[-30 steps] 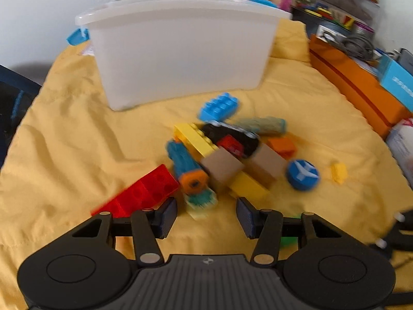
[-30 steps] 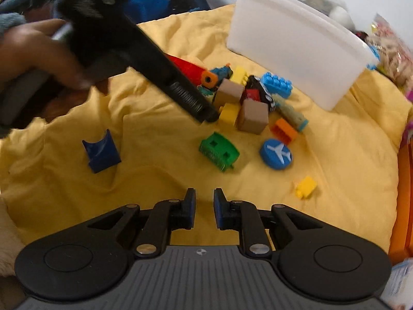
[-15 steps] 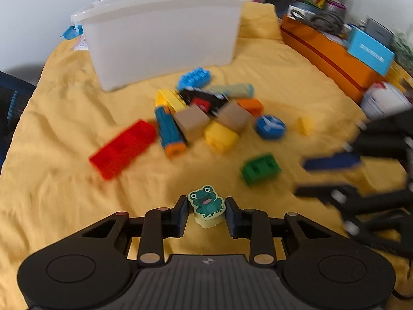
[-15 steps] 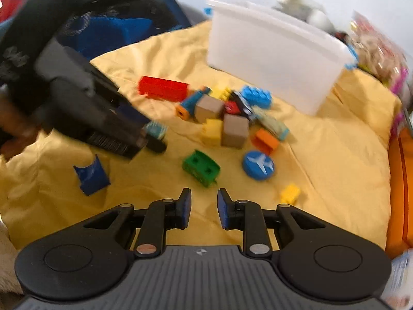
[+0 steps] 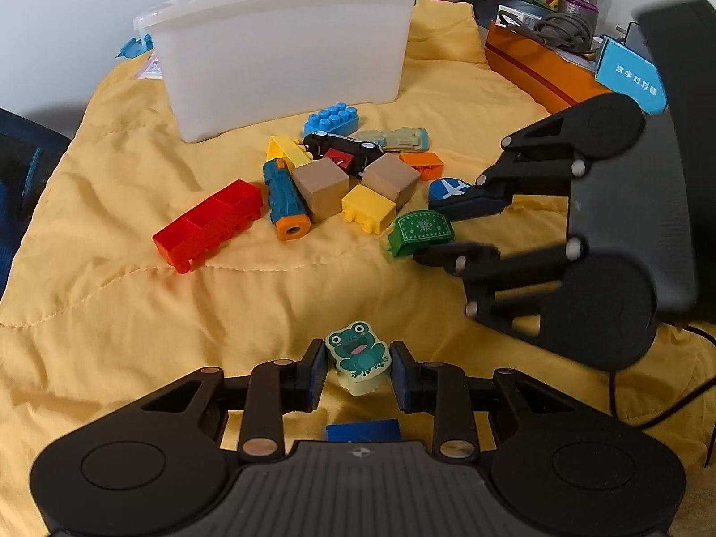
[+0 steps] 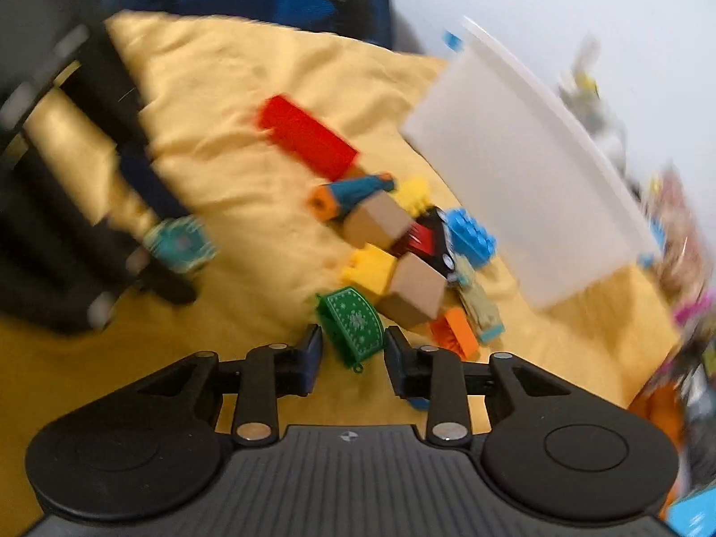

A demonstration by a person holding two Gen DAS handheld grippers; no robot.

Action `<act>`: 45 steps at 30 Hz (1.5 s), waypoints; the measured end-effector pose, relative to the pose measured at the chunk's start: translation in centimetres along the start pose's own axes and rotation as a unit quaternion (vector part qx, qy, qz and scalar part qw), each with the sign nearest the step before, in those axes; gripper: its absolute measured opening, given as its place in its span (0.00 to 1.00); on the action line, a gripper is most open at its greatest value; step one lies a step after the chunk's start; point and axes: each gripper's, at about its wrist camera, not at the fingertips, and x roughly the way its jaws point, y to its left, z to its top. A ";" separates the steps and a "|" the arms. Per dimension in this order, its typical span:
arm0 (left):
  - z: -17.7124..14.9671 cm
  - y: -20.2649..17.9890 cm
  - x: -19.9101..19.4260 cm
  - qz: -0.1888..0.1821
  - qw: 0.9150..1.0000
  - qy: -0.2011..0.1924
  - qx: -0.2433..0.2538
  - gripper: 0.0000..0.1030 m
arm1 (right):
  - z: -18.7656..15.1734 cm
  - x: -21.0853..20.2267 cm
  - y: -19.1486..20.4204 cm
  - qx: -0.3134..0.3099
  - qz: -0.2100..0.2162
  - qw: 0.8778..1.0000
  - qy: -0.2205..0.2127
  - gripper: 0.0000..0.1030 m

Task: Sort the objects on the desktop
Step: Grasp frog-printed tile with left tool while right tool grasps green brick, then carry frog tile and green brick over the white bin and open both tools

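The right gripper [image 6: 351, 353] has its 2 fingers spread apart on either side of the green arched plastic block with a white snowflake print [image 6: 354, 324], which lies on the rumpled yellow quilted cloth [image 5: 112, 295] directly ahead, its long axis running roughly crosswise between the pads; a closing squeeze looks like the next need. The left gripper [image 5: 358, 373] is clamped on a flat pale wooden tile printed with a green frog [image 5: 356, 353], held above the cloth. Beyond sit 2 plain tan wooden cubes [image 5: 321, 187], a glossy red long studded brick [image 5: 208, 223] and the translucent white plastic bin [image 5: 286, 49], likely the sorting destination, well apart from both grippers.
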 end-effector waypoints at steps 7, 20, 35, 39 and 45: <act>-0.1 -1.0 -0.3 -0.010 1.000 -0.015 0.015 0.33 | -1.3 -3.7 -2.3 0.138 0.054 0.989 0.020 0.27; -0.9 -2.2 0.1 0.000 0.999 -0.003 0.047 0.33 | -3.5 -5.8 1.2 0.103 0.050 0.993 0.016 0.28; -1.2 -2.3 -0.1 0.016 0.999 -0.006 0.038 0.34 | -3.8 -5.0 0.6 0.156 0.062 0.986 0.014 0.43; -1.0 -2.3 0.0 0.012 0.999 -0.002 0.035 0.29 | -4.3 -4.1 1.2 0.161 0.072 0.984 0.025 0.23; 0.2 -2.1 -1.8 -0.002 0.999 -0.023 0.022 0.29 | -3.4 -5.5 -0.3 0.170 0.055 0.984 0.010 0.23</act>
